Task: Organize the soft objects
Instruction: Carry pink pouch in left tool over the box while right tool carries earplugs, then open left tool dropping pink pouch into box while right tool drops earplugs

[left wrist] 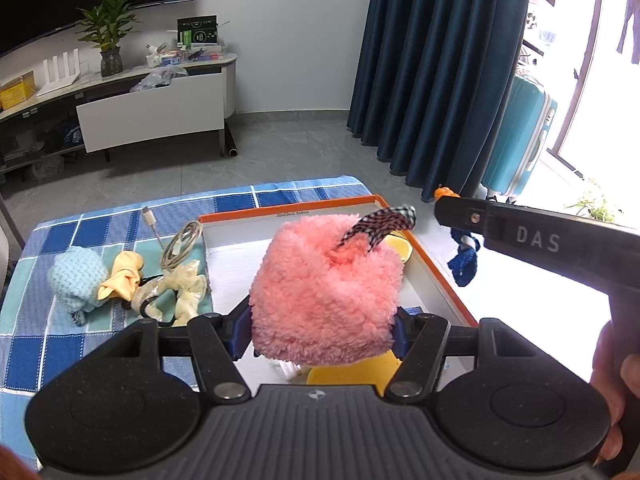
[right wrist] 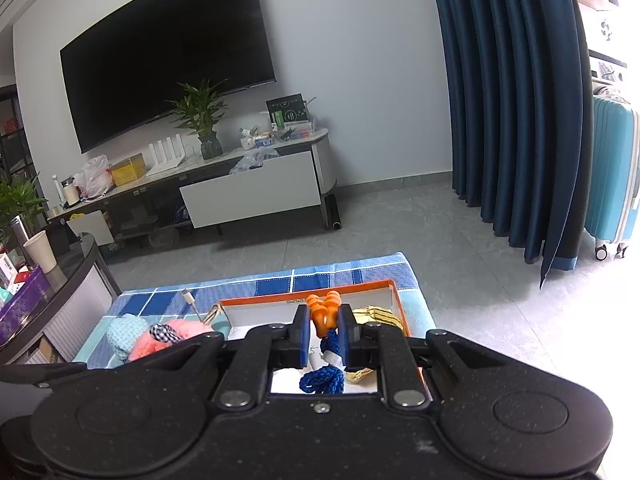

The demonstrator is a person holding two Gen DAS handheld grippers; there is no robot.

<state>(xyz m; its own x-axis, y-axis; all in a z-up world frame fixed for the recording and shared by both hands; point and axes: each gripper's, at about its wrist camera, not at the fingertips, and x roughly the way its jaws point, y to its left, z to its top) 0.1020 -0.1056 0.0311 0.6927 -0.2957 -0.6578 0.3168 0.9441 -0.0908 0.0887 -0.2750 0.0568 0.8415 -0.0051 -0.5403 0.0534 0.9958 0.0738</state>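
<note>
My left gripper [left wrist: 320, 332] is shut on a fluffy pink plush [left wrist: 324, 292] with a checked ribbon loop [left wrist: 380, 224], held over the white box with an orange rim [left wrist: 288, 210]. In the right wrist view, my right gripper [right wrist: 325, 332] is shut on orange earplugs [right wrist: 324, 308] whose blue cord [right wrist: 322, 380] dangles below the fingers, above the same box [right wrist: 256, 301]. In the left wrist view the right gripper [left wrist: 442, 204] reaches in from the right beyond the box's right rim, with the cord [left wrist: 464, 256] hanging under it.
On the blue checked cloth [left wrist: 80, 240] left of the box lie a light blue crochet toy [left wrist: 78, 280], a yellow scrunchie [left wrist: 124, 276], a cream scrunchie [left wrist: 188, 292] and a charging cable [left wrist: 180, 244]. A yellow item [left wrist: 396, 250] lies in the box. The floor, a curtain and a suitcase lie beyond.
</note>
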